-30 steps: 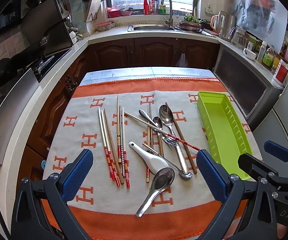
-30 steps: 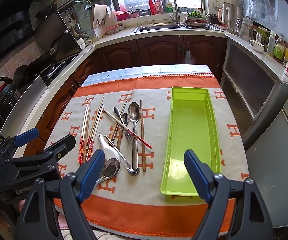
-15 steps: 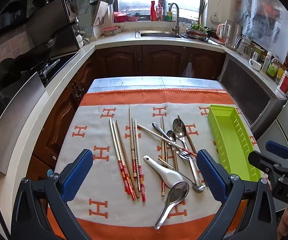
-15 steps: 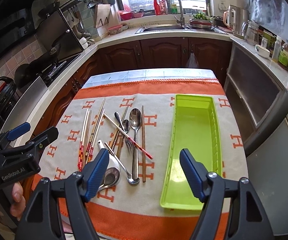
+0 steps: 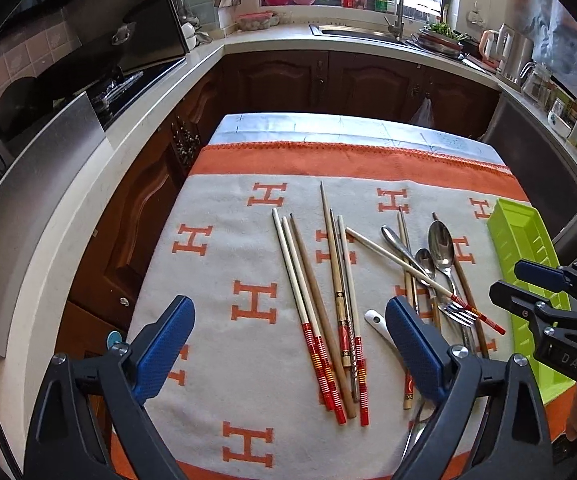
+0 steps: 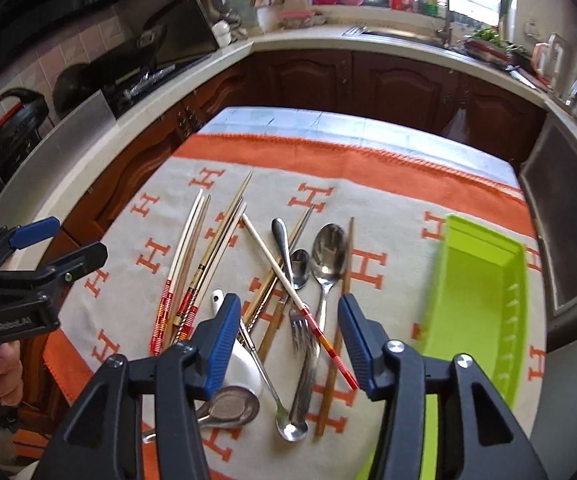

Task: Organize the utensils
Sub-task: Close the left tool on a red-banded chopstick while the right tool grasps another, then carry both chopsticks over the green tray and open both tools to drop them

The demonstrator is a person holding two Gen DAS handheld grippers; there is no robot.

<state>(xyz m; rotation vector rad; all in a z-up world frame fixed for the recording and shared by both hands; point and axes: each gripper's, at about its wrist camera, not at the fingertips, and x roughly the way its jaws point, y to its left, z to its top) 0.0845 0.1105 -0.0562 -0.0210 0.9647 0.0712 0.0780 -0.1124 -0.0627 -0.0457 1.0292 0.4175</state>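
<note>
Several chopsticks with red ends [image 5: 320, 300] [image 6: 184, 264] lie side by side on the H-patterned cloth [image 5: 248, 240]. My left gripper [image 5: 290, 344] hovers over them, its jaws wide and closing slightly, touching nothing. To their right is a tangle: a fork [image 6: 302, 336], a large steel spoon [image 6: 328, 256], a white ceramic spoon [image 6: 244, 364], a steel soup spoon [image 6: 232, 404] and crossed chopsticks. My right gripper [image 6: 290, 328] hangs above the fork and a red-tipped chopstick. Its jaws are closing, and the pads press on nothing. The green tray [image 6: 484, 304] [image 5: 524, 248] lies at the right, empty.
The table sits in a kitchen, with dark cabinets and a sink counter behind it. A stove counter runs along the left. A grey appliance stands beyond the tray on the right. A hand [image 6: 6, 372] holds the left gripper [image 6: 64, 246] at the cloth's left edge.
Both grippers came forward and lower toward the utensils. The left one shifted over the chopsticks. The right one swung left from the tray to the fork pile, and its jaws narrowed.
</note>
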